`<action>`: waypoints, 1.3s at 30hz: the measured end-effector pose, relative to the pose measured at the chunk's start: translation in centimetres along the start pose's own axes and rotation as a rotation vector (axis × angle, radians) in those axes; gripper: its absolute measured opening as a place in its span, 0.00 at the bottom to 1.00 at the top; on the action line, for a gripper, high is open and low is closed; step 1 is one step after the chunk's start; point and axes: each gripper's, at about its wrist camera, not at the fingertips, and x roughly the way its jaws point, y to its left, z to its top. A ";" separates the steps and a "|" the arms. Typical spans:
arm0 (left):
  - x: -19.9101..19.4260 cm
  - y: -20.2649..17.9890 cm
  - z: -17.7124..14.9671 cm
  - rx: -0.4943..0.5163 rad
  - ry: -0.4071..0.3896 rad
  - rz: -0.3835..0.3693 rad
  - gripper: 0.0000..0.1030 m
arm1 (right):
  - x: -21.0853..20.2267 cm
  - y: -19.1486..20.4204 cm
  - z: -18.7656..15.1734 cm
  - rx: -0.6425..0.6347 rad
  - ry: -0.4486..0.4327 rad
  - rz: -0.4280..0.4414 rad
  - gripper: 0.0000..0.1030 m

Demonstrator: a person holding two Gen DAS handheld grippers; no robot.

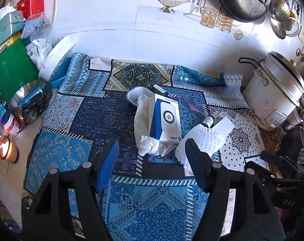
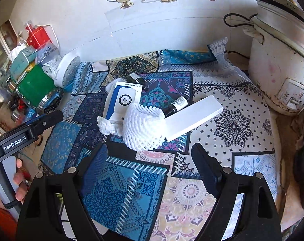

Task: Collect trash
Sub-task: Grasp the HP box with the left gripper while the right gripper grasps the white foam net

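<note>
Left wrist view: left gripper (image 1: 153,160) angles down over the patterned cloth (image 1: 57,154), jaws wide apart and empty. Just beyond, at frame centre, trash lies heaped: crumpled paper towel (image 1: 146,144), white-and-blue box (image 1: 165,118), foam net (image 1: 206,138). Right wrist view: right gripper (image 2: 152,160), likewise spread and empty, and a hand (image 2: 5,182) at lower left.

A matt patterned cloth (image 2: 242,124) covers the counter; on it lie a soft white foam net sleeve (image 2: 143,128), crumpled paper tissue (image 1: 147,144), a smooth glossy cardboard box (image 1: 166,118) and a dark, probably glass, bottle (image 2: 175,105), while a worn enamelled rice cooker (image 2: 278,60) has a dull metal lid
</note>
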 end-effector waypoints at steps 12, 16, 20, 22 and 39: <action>7.2 2.7 4.5 0.074 0.117 -0.096 0.65 | 9.5 1.1 2.6 0.147 0.154 -0.096 0.81; 9.7 2.4 4.8 0.082 0.164 -0.135 0.65 | 10.4 1.2 2.5 0.143 0.157 -0.128 0.66; 11.9 1.7 4.9 0.102 0.197 -0.156 0.65 | 9.8 0.9 2.5 0.163 0.126 -0.115 0.48; 12.8 1.3 5.0 0.099 0.212 -0.181 0.65 | 9.6 0.6 2.5 0.182 0.124 -0.104 0.40; 18.9 0.0 3.9 -0.022 0.352 -0.276 0.56 | 3.4 -1.7 3.1 0.222 0.005 -0.174 0.36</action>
